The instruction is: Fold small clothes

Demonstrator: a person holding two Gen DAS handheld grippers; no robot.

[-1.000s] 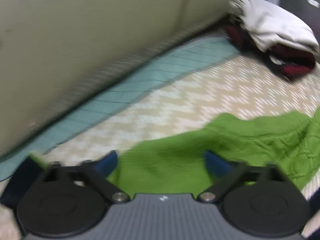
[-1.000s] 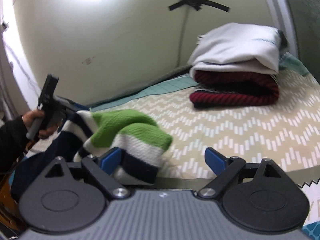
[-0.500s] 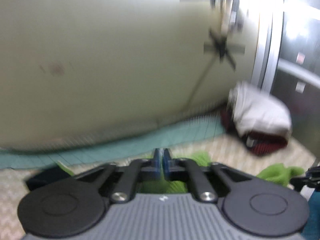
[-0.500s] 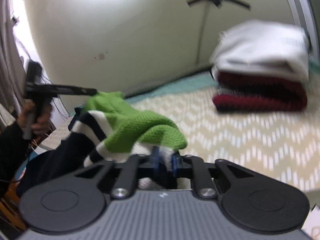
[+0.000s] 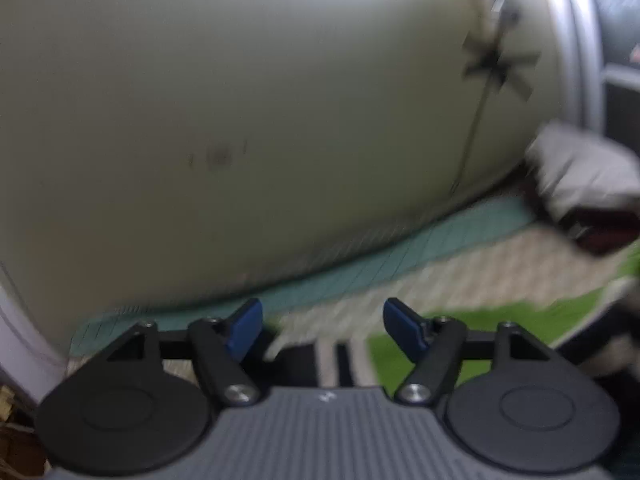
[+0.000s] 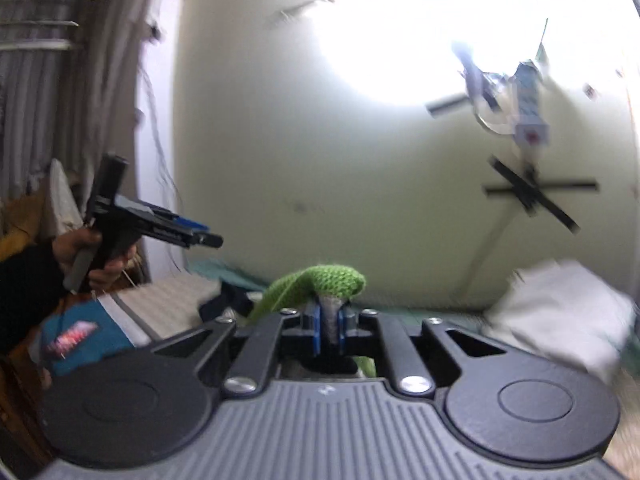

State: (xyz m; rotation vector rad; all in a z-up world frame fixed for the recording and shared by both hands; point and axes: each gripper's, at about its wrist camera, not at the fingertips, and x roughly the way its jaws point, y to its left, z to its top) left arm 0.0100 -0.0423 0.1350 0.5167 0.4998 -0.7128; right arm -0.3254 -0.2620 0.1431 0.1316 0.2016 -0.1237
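While pinched: green knit sweater (image 6: 336, 280).

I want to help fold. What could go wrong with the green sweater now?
Only the right tool pinches the green sweater, by one small bit, so it might slip out. The left tool has just opened with nothing in it, so the sweater hangs unevenly and may bunch. It could also bump the folded pile.

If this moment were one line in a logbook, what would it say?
right gripper: shut on green knit sweater, lifted | left gripper: jaws just reopened, nothing between them | folded pile: by wall
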